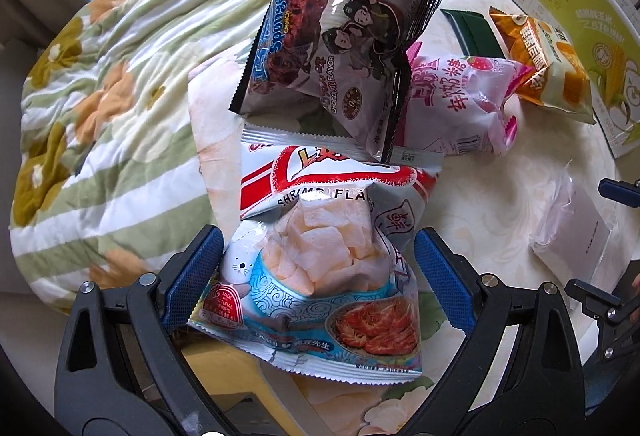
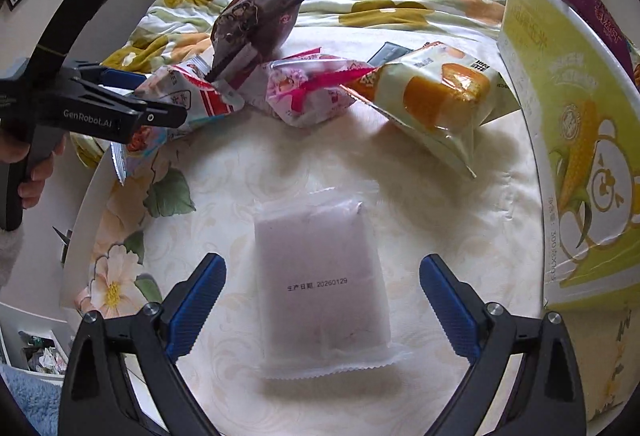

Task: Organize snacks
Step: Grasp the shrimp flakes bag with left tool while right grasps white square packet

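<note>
A shrimp-flavour chip bag (image 1: 320, 256), red, white and blue, lies at the near edge of the round table (image 1: 500, 196). My left gripper (image 1: 320, 276) is open and straddles it, with a blue pad on each side. From the right wrist view, that left gripper (image 2: 160, 96) hangs over the same bag (image 2: 188, 104). A frosted white pack with a purple filling (image 2: 320, 288) lies flat on the table. My right gripper (image 2: 322, 300) stands open around it, pads well clear. One right-gripper finger (image 1: 618, 191) shows beside that pack (image 1: 572, 232).
Behind lie a chocolate-flavour bag (image 1: 340, 52), a pink strawberry sweet bag (image 1: 460, 104) and an orange cake pack (image 1: 552, 68). A yellow-green corn box (image 2: 580, 136) stands at the right and holds a purple bag (image 2: 592, 4). A floral quilt (image 1: 100, 116) is bunched at the table's far left.
</note>
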Demonstrator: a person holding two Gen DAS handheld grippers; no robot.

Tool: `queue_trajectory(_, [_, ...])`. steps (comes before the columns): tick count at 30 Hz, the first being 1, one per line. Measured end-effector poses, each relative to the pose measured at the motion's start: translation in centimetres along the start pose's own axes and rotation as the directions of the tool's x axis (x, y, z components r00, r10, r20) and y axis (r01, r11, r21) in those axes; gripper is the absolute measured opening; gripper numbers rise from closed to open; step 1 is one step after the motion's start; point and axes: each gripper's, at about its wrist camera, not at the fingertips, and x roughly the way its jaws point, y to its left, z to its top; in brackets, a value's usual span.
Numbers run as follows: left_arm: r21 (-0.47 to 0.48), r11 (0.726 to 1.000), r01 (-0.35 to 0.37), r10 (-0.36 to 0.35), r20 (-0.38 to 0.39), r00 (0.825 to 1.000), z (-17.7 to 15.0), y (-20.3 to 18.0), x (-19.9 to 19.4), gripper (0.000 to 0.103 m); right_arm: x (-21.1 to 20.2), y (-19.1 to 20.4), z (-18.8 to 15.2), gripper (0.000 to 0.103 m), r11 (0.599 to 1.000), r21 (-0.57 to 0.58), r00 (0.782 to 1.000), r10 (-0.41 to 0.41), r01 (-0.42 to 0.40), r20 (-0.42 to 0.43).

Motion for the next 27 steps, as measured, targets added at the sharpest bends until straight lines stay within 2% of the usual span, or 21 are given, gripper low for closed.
queue_trajectory(3, [0.002,1.000,0.008,-0.008,-0.018,1.000,0.3,-0.1,0.6,0.096,0.6,0.1,-0.2,0.095,0.999,-0.044,0.999,-0.029,0.028,-0.019])
queue_trajectory(5, [0.006,1.000,0.017,-0.017,-0.029,0.999,0.4,-0.3,1.0,0.095,1.0,-0.2,-0.2,0.090,0.998,-0.053,0.999,-0.031,0.030,-0.034])
queue_trajectory(7, [0.016,1.000,0.016,-0.015,-0.042,0.999,0.4,-0.5,1.4,0.089,1.5,-0.4,-0.3,0.090,0.999,-0.049,0.999,-0.026,0.023,-0.047])
queue_trajectory(11, [0.027,0.999,0.022,-0.020,-0.069,0.997,0.3,-0.8,2.2,0.069,1.9,-0.6,-0.3,0.086,0.998,-0.052,0.998,-0.021,0.018,-0.062])
queue_trajectory(17, [0.018,1.000,0.026,-0.025,-0.054,0.998,-0.4,-0.8,1.7,0.059,2.0,-0.7,-0.4,0.084,0.998,-0.057,0.998,-0.007,0.004,-0.064])
queue_trajectory(23, [0.003,0.999,0.044,-0.044,-0.050,0.998,-1.8,-1.4,0.9,0.058,2.1,-0.7,-0.3,0.078,0.999,-0.052,0.998,-0.003,0.000,-0.058])
queue_trajectory(27, [-0.005,0.999,0.052,-0.052,-0.033,0.998,-2.8,-2.1,0.1,0.057,2.0,-0.5,-0.5,0.078,0.998,-0.061,0.999,-0.004,0.001,-0.054])
